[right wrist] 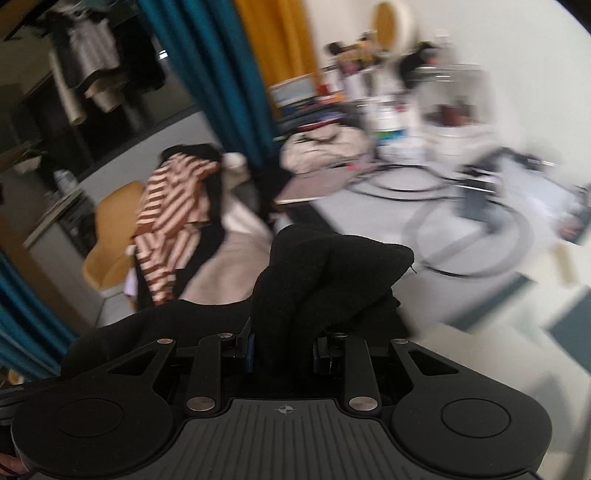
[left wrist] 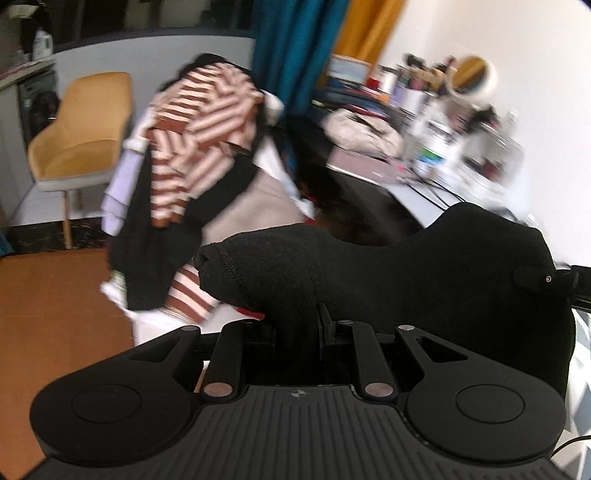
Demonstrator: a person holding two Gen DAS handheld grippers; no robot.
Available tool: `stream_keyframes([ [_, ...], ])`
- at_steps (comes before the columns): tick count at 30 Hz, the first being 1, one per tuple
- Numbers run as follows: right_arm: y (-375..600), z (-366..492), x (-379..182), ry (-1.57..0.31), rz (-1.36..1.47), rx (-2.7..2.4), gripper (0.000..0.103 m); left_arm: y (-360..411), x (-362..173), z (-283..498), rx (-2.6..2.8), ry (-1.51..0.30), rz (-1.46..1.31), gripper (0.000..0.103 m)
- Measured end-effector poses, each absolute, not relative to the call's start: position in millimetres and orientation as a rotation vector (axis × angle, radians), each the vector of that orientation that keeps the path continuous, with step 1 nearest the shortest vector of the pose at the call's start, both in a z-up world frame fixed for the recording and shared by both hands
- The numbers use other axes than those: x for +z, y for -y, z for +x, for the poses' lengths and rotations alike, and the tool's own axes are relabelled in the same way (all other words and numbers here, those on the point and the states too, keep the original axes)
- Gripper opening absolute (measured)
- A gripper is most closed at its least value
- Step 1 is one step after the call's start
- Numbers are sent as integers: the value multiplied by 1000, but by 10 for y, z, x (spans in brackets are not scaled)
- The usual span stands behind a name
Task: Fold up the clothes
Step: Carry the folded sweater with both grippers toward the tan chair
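I note a plain black garment (left wrist: 369, 273) clamped in the black left gripper (left wrist: 299, 325); the black right gripper (right wrist: 282, 347) pinches the same black fabric. Behind it I record a shirt (left wrist: 199, 129) striped rust-brown and pale pink, a mustard-yellow chair (left wrist: 81, 125), a teal curtain (left wrist: 295, 51) and an ochre curtain (left wrist: 369, 26).

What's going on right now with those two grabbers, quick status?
Left gripper jaws shut on black garment. Right gripper jaws shut on the same black cloth, bunched. Striped shirt pile waits behind. Nothing in the way.
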State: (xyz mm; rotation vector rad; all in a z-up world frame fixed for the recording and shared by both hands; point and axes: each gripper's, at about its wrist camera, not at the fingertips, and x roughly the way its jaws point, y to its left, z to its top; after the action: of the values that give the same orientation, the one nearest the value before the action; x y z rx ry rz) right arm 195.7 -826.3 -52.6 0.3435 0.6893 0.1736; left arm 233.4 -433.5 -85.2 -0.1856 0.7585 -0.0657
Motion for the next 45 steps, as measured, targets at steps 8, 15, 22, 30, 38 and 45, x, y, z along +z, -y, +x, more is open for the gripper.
stream_keyframes([
  [8, 7049, 2698, -524, -695, 316, 281, 23, 3213, -856, 2695, 39, -743, -211, 19],
  [15, 6226, 3226, -655, -739, 295, 369, 23, 2559, -945, 2962, 119, -776, -246, 19],
  [22, 5645, 3914, -758, -779, 286, 435, 24, 1930, -1021, 3379, 183, -775, -320, 19],
  [30, 4928, 4940, -762, -774, 298, 547, 24, 1227, -929, 3944, 292, -760, -308, 19],
  [38, 4221, 5635, -815, -803, 245, 618, 24, 644, -1084, 4338, 343, -776, -359, 19],
  [45, 3418, 5789, -909, -842, 253, 547, 24, -74, -1260, 4582, 308, -794, -375, 19],
])
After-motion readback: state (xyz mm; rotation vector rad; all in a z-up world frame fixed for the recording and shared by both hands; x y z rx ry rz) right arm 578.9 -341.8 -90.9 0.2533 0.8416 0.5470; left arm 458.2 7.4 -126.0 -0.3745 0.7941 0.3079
